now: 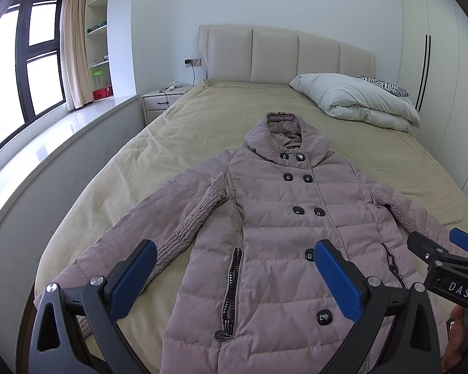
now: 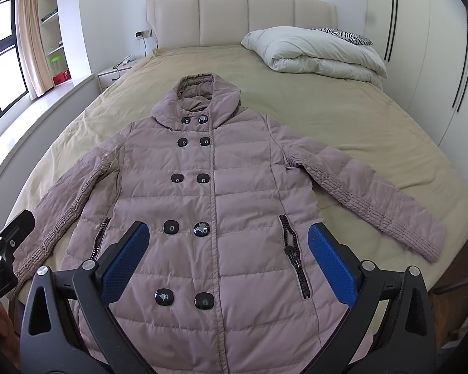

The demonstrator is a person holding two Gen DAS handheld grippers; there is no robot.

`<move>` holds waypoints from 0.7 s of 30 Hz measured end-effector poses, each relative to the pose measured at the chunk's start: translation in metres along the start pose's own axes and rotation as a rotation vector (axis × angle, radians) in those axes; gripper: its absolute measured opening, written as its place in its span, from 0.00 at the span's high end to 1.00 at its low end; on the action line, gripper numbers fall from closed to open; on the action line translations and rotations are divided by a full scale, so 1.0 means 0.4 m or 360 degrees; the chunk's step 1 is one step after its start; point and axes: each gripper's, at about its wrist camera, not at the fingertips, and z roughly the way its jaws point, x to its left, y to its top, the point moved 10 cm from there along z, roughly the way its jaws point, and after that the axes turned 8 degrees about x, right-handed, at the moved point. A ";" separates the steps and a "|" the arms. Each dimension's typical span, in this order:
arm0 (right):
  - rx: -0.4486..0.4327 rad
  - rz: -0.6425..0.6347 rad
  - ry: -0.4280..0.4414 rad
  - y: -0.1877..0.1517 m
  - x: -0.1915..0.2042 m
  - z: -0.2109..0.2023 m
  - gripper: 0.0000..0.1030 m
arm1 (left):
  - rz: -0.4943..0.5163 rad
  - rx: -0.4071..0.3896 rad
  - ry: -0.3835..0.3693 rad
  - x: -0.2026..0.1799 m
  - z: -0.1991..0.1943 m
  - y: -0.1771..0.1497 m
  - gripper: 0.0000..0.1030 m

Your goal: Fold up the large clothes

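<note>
A mauve quilted coat (image 2: 215, 193) lies face up and buttoned on the bed (image 2: 343, 118), spread flat over the tan sheet, its hem at the foot edge nearest the cameras and its hood (image 2: 196, 93) pointing toward the padded headboard (image 2: 240, 15). Both sleeves angle outward and down toward the foot corners, the one on the window side reaching close to the bed's edge. The left claw (image 1: 234, 277) hangs above the lower front of the coat with its blue pads spread wide apart, holding nothing. The right claw (image 2: 227, 261) hovers over the lower buttons, likewise spread wide and empty. A folded white duvet (image 2: 315, 53) sits at the head corner by the wardrobe, with a zebra-print pillow (image 2: 343, 35) behind it.
</note>
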 end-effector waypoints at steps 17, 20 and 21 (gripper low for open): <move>0.0004 -0.0001 0.0000 -0.005 0.004 0.008 0.00 | -0.0002 0.0002 0.0002 0.001 0.001 0.000 0.00; 0.0006 -0.0001 0.0001 -0.007 0.004 0.009 0.00 | -0.0006 0.0003 0.0006 0.004 0.011 -0.012 0.00; 0.0007 -0.0001 0.0001 -0.010 0.005 0.011 0.00 | -0.0005 0.0002 0.0008 0.004 0.011 -0.011 0.00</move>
